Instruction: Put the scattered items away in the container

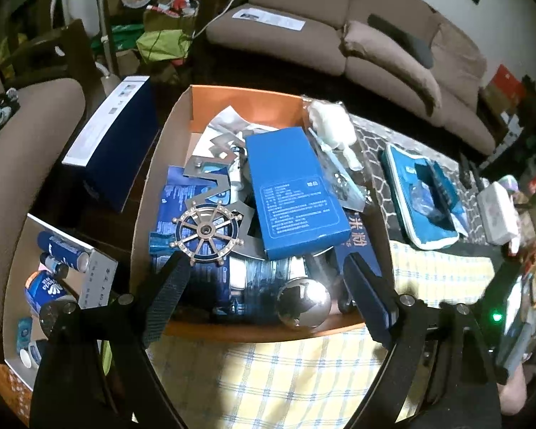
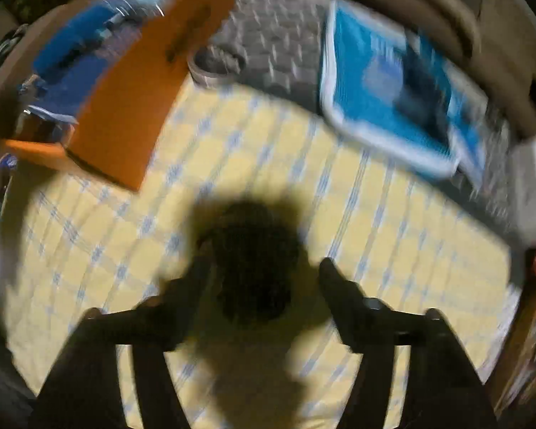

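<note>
A: Where does the tidying stand?

B: Most of it looks packed, I'd judge. The orange cardboard box [image 1: 232, 98] is piled high: one light-blue rectangular carton [image 1: 293, 193] lies on top, one brass ship's-wheel ornament [image 1: 206, 230] sits near the front-left corner, and one shiny steel ball [image 1: 303, 302] rests against the front wall. A white fluffy item in a clear bag [image 1: 330, 123] hangs over the far-right rim.

A: And the left gripper [image 1: 264, 268]?

B: It hovers over the box's near edge, jaws spread wide, nothing between them.

A: The right gripper [image 2: 264, 271]?

B: The view is blurred, but its jaws stand apart over the yellow-and-blue checked cloth [image 2: 375, 243], and only its own shadow lies between them. It carries nothing.

A: So what is left outside?

B: One teal zip pouch with a white border [image 2: 386, 107] lies open on the grey patterned mat [image 2: 275, 35], well apart from the box, to its right. One grey ring-shaped object [image 2: 214, 66], possibly a roll of tape, sits just beside the box's right wall.

A: Next move?

B: Probably a reach for either one. The ring is closer; the pouch is floppy and open, so it needs a pinch on its edge and a lift over the box wall.
</note>
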